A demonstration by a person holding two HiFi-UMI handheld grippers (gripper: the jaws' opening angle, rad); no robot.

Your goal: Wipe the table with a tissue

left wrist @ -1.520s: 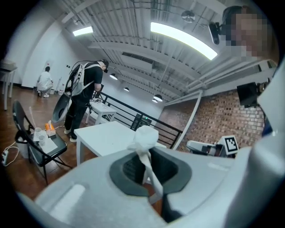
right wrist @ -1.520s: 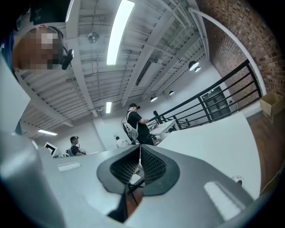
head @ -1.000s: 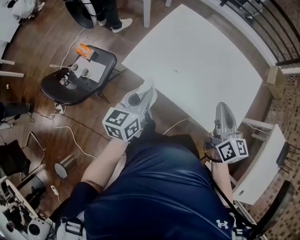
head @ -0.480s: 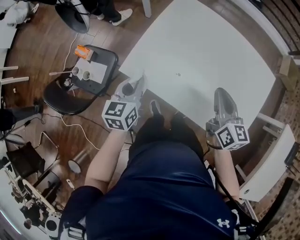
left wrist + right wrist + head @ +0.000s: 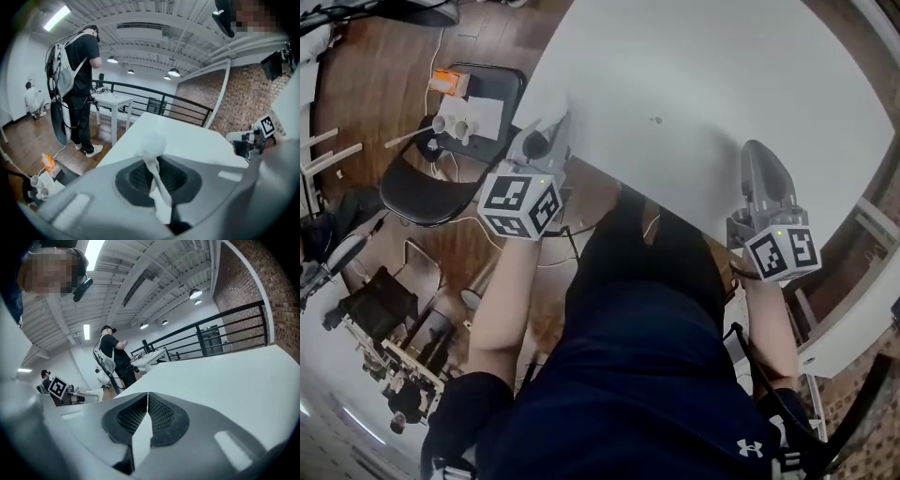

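My left gripper is clamped on a thin white tissue. A twisted strip of it runs up between the two grey jaws, which press on it from both sides, and a loose bunched end pokes out just past their tips. In the head view this gripper sits at the near left edge of the plain white rectangular table, with the tips over the table's border. I cannot tell whether the tissue touches the top.

My right gripper is off to the other side, well apart from the tissue, at the table's near right edge. In the right gripper view its jaws meet at the tips with nothing between them.

Beyond my left gripper, on the wooden floor, stands a black folding chair that carries two small paper cups and an orange object. Past the table's far side, the left gripper view shows a person in black with a pale backpack at another white table, and behind that a black metal railing and a red brick wall.
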